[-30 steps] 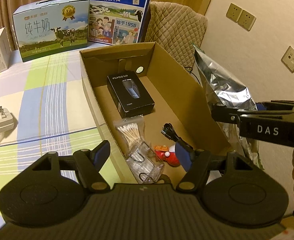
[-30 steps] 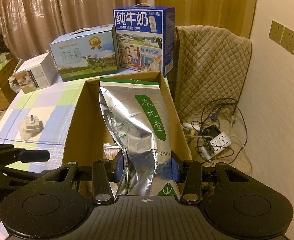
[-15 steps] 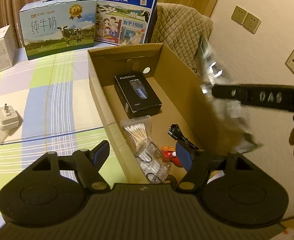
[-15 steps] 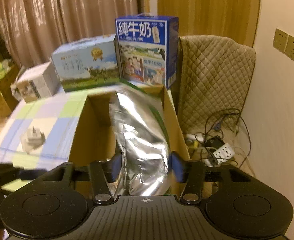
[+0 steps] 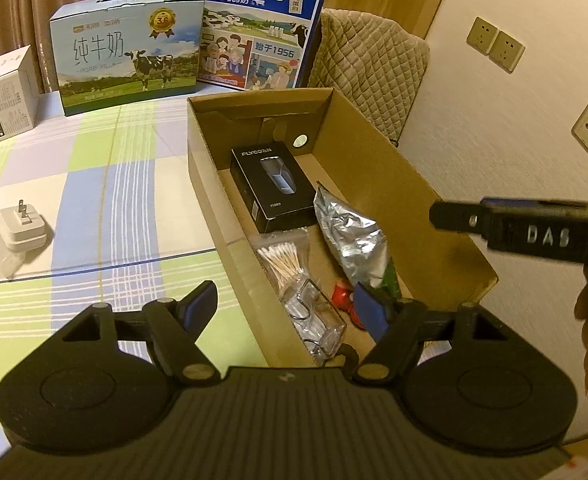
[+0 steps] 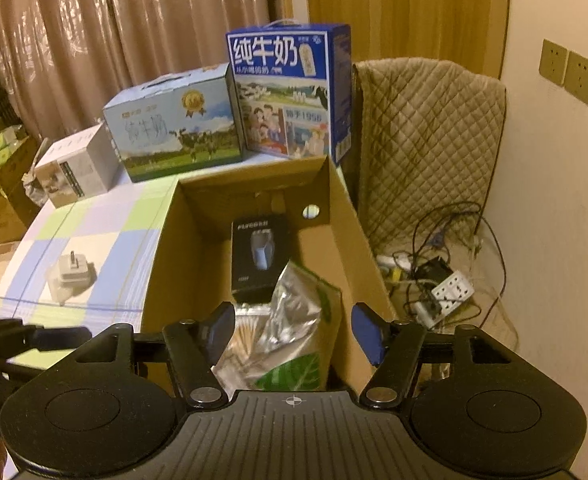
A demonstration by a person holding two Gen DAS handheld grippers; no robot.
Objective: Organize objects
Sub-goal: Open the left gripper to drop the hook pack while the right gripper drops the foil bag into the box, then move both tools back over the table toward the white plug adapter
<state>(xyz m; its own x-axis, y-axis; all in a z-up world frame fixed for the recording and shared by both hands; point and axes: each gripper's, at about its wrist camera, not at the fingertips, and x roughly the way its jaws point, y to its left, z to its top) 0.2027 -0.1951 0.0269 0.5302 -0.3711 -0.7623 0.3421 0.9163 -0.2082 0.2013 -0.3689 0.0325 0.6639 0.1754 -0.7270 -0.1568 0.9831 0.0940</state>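
Note:
A silver foil pouch (image 5: 350,236) with green print lies loose inside the cardboard box (image 5: 378,168), over the red toy (image 5: 340,294) and beside the cotton swabs bag (image 5: 282,260). A black shaver box (image 5: 272,184) sits further back in the box. My right gripper (image 6: 294,330) hovers open above the silver foil pouch (image 6: 294,320), holding nothing. My left gripper (image 5: 284,308) is open over the near left wall of the box. The right gripper's body (image 5: 534,234) shows at the right of the left wrist view.
A white plug adapter (image 5: 16,232) lies on the checked cloth (image 5: 94,208) left of the box. Two milk cartons (image 5: 128,68) (image 5: 260,26) and a white box (image 5: 4,92) stand at the back. A quilted chair (image 6: 426,140), cables and a power strip (image 6: 452,290) are on the right.
My right gripper opened and let go of the silver pouch, which dropped from upright into the box. The left gripper stayed open and shifted only slightly.

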